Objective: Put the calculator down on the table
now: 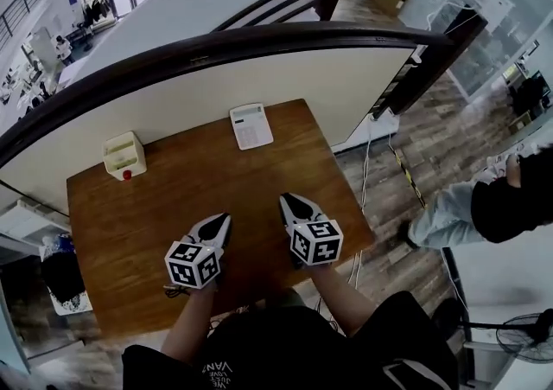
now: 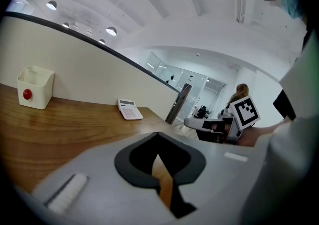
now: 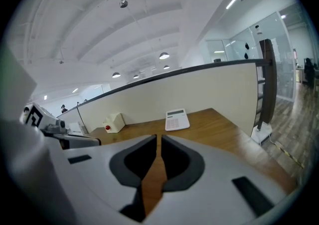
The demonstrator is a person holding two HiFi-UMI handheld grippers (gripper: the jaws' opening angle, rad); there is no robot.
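White calculator (image 1: 251,126) on wooden table (image 1: 173,198), cream box (image 1: 123,156) left of it

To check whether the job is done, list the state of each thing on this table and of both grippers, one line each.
calculator: lying flat, face up, on the table near its far edge, nothing touching it.
cream box: upright near the table's far left corner, red button facing the person.
left gripper: jaws shut, nothing between them.
right gripper: jaws shut, nothing between them.
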